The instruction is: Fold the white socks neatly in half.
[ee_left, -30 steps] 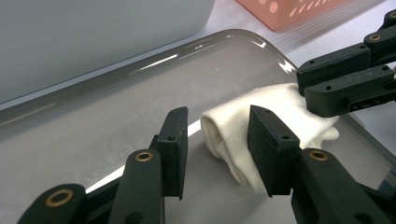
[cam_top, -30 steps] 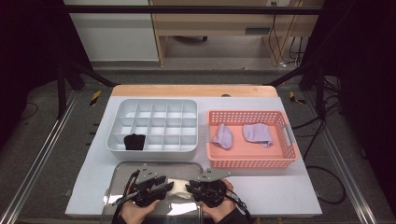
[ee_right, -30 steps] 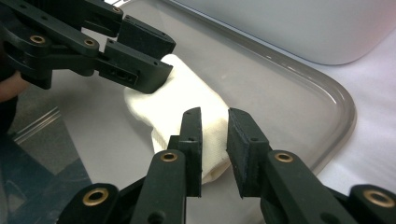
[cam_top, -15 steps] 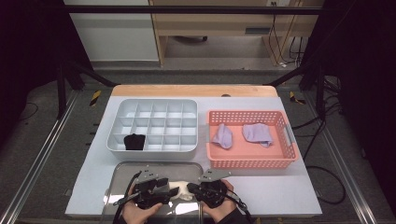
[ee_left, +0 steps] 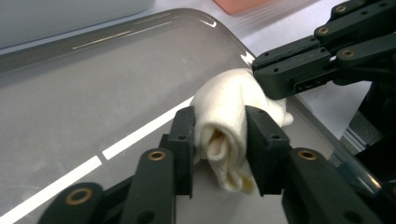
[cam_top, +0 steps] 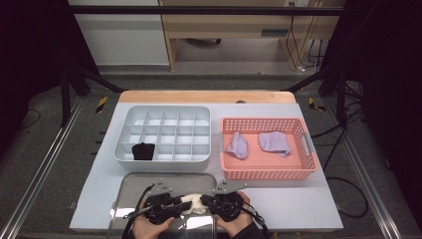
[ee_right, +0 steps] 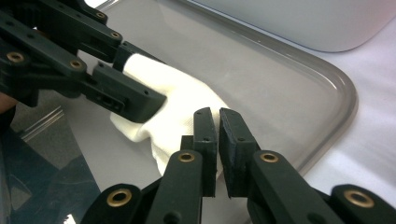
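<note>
Both grippers meet over the steel tray [cam_top: 130, 191], the white sock [cam_top: 194, 203] lying crosswise between them; left gripper [ee_left: 219, 140] has just clamped its rolled end; right gripper [ee_right: 218, 135] looks shut, probably pinching the other end

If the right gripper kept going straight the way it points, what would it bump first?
Probably the left gripper. The right gripper already pinches the rolled cream cloth sock on the shiny metal tray, and the left one holds its far end.

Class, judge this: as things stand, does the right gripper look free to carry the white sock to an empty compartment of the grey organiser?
Probably not yet: the left gripper clamps the white sock too.
</note>
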The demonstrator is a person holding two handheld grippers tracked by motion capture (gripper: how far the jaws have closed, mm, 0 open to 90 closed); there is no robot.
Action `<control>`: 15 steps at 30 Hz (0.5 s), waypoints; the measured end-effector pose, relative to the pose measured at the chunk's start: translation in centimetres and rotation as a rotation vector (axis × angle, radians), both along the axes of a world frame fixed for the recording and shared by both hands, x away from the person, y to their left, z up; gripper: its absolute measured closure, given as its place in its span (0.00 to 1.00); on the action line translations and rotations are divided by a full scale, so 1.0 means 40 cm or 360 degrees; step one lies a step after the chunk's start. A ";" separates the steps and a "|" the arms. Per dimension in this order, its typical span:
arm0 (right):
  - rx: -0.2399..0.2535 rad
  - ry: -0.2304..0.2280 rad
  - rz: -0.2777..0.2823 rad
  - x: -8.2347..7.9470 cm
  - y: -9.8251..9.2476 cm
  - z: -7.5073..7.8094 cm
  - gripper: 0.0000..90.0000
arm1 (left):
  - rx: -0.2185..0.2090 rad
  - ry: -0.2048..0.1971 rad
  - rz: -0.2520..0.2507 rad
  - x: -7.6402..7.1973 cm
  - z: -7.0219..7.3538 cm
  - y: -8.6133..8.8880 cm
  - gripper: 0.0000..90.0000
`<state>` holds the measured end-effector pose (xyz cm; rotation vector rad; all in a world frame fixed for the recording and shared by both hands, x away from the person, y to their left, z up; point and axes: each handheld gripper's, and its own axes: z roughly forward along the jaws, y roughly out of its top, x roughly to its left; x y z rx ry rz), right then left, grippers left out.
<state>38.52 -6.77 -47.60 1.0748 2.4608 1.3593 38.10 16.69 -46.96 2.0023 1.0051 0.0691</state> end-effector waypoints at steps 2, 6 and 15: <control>0.0002 -0.0003 -0.0012 -0.001 -0.002 0.002 0.95 | -0.0054 -0.0023 0.0001 -0.005 0.014 0.005 0.76; 0.0049 -0.0042 -0.0005 -0.001 -0.008 0.012 0.94 | -0.0104 -0.0082 -0.0027 -0.015 0.046 0.010 0.81; 0.0064 -0.0079 0.0031 -0.004 -0.009 0.021 0.93 | -0.0078 -0.0106 -0.0020 -0.007 0.051 0.003 0.82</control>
